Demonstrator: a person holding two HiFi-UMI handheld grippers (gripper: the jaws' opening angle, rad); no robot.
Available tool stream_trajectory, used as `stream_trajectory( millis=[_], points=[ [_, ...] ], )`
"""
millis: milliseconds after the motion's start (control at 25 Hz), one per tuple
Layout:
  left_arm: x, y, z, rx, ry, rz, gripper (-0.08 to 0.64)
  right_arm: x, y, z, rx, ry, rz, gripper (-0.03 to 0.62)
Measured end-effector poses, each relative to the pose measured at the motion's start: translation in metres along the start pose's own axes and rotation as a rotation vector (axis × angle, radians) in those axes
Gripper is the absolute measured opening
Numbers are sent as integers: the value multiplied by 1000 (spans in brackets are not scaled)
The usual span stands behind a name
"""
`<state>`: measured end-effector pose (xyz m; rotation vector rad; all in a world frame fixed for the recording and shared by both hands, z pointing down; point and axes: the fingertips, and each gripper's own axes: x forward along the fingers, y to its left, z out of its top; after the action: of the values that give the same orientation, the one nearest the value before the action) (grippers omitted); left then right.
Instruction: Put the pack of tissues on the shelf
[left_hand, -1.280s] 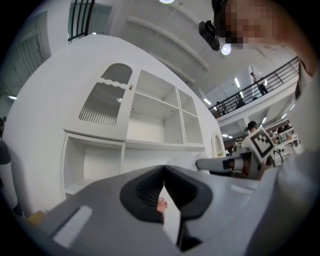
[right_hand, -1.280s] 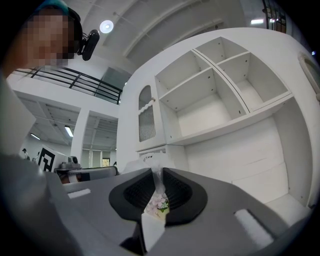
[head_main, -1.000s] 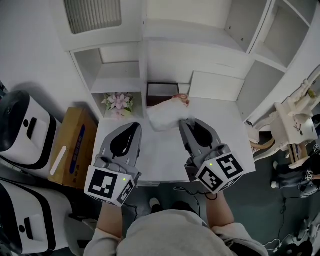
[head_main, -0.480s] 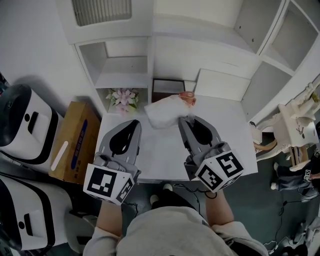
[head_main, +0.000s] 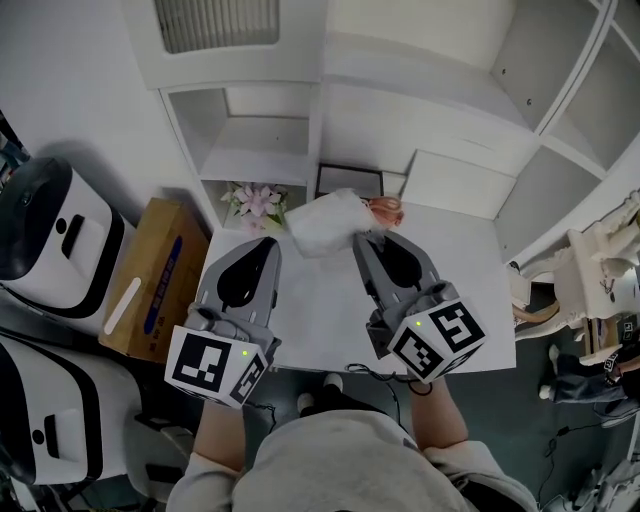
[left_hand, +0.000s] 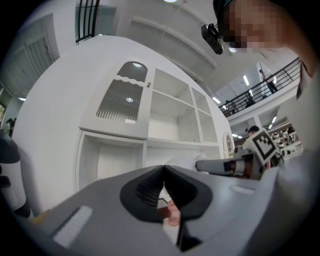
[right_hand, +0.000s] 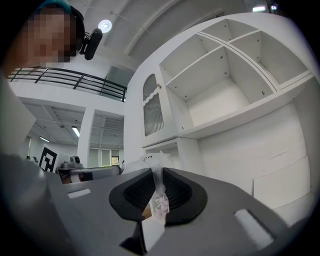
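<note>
Right gripper (head_main: 362, 240), in the head view, is being held clamped narrow on the crinkled wrapper edge of the white plastic-wrapped pack of tissues (head_main: 322, 222). The pack is being carried clear of the white table (head_main: 330, 320), over its far edge toward the far left corner. The left gripper (head_main: 268, 245) is being held alongside with its jaws together and nothing in them. Against a second ago, both grippers are being brought level toward the white shelf unit (head_main: 270, 165). The pack is now being shown closer to the pink flowers (head_main: 258, 200) at the table's far left corner, and left of the dark box (head_main: 350, 180).

In the left gripper view, the left gripper (left_hand: 164, 167) is being shown with tips touching and empty. The open cubbies of the shelf unit (left_hand: 165, 120) are being faced straight ahead.

In the right gripper view, the right gripper (right_hand: 159, 172) is being shown biting a thin fold of wrapper, with the pack (right_hand: 144, 162) bulging just beyond the tips.

The carry is judged to be well under way, with the placing not yet done. Since the pack is being held by film alone, a slip or swing is being risked during the reach.
</note>
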<state>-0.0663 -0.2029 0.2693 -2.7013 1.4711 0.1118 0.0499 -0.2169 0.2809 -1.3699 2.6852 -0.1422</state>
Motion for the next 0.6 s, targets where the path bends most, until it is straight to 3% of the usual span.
stream_trajectory(
  millis=[600],
  points=[
    [18, 19, -1, 10, 6, 122, 2, 38, -16, 0, 19, 5, 126, 46]
  ],
)
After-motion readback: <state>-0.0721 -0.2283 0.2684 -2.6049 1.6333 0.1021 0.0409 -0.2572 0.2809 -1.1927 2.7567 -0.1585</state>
